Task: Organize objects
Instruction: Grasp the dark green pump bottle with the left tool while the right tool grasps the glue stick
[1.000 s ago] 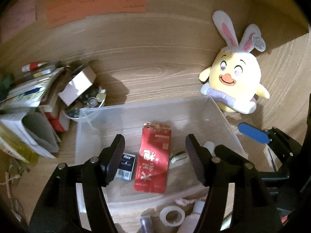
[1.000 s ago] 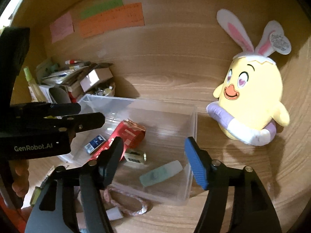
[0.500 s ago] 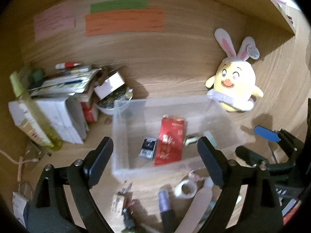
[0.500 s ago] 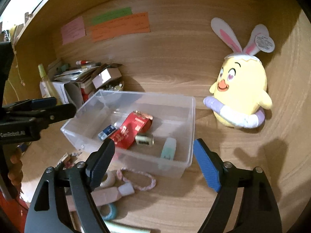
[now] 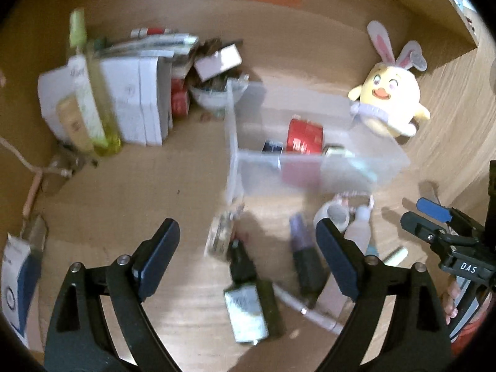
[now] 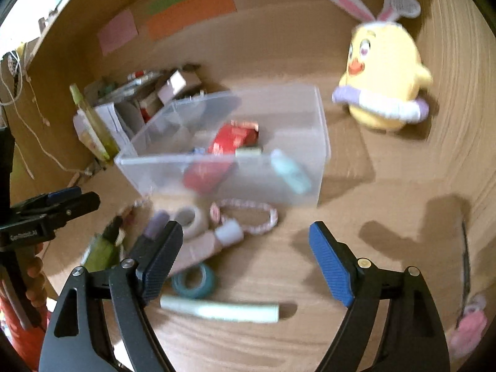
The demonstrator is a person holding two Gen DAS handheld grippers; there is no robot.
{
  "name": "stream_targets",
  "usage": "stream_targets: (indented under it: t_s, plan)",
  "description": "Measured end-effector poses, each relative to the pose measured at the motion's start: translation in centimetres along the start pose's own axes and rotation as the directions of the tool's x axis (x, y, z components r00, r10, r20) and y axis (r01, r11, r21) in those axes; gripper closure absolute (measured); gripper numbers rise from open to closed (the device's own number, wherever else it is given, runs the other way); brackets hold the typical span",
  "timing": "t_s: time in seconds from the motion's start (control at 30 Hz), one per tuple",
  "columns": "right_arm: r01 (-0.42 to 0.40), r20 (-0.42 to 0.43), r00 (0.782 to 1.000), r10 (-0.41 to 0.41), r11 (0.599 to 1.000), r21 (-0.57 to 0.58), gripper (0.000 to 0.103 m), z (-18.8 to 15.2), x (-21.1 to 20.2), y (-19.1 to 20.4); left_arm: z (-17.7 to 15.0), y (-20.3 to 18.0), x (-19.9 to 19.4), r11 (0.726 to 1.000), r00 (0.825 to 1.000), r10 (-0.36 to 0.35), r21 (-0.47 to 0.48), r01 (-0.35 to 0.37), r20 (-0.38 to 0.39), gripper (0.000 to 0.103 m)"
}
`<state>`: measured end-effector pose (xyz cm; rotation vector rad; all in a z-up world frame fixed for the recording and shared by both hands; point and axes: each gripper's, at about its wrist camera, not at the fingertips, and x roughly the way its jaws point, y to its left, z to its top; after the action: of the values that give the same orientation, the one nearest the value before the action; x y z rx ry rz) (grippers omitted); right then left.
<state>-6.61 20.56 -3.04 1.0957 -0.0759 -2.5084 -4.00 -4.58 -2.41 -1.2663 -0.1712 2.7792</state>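
A clear plastic bin (image 5: pixel 390 167) (image 6: pixel 319 117) holds a red packet (image 5: pixel 305 135) (image 6: pixel 234 138), a small dark box (image 5: pixel 272 146) and a pale green tube (image 6: pixel 290 170). Loose items lie in front of it: a white tape roll (image 6: pixel 189 220), a teal tape roll (image 6: pixel 195 282), a pink braided loop (image 6: pixel 248 217), a pale green tube (image 6: pixel 220 310), a dark bottle (image 5: pixel 248 294) and a purple-capped stick (image 5: pixel 302 251). My left gripper (image 5: pixel 248 248) is open and empty above these. My right gripper (image 6: pixel 245 257) is open and empty.
A yellow bunny plush (image 5: pixel 389 99) (image 6: pixel 384 90) stands right of the bin. Books, boxes and a green bottle (image 5: pixel 90 93) crowd the left back. A pink object (image 6: pixel 468 325) lies at the right. Wooden walls with sticky notes (image 6: pixel 192 12) close off the back.
Both grippers have pulled back from the bin, so more of the desk and the loose items in front of the bin show. Both stay open and empty.
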Motion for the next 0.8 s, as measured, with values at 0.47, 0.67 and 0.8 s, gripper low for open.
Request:
stream_targets:
  t_s: [0.47, 0.67, 0.8]
  plan:
    - [-0.076, -0.148, 0.988, 0.047, 0.977, -0.198, 0.021, -4.6, 2.0, 4.2, -4.2, 1.2, 2.8, 0.996, 0.993, -0.037, -0.088, 0.027, -0.111, 0.013]
    - [-0.075, -0.184, 0.983, 0.023, 0.957, -0.279, 0.022, -5.2, 2.8, 4.7, -4.8, 0.8, 2.9, 0.997, 0.993, -0.031, -0.071, 0.023, -0.115, 0.013]
    - [-0.06, -0.192, 0.981, 0.002, 0.952, -0.301, 0.024, -6.0, 2.5, 4.2, -5.0, 0.6, 2.8, 0.998, 0.994, -0.007, -0.059, 0.0, -0.106, 0.018]
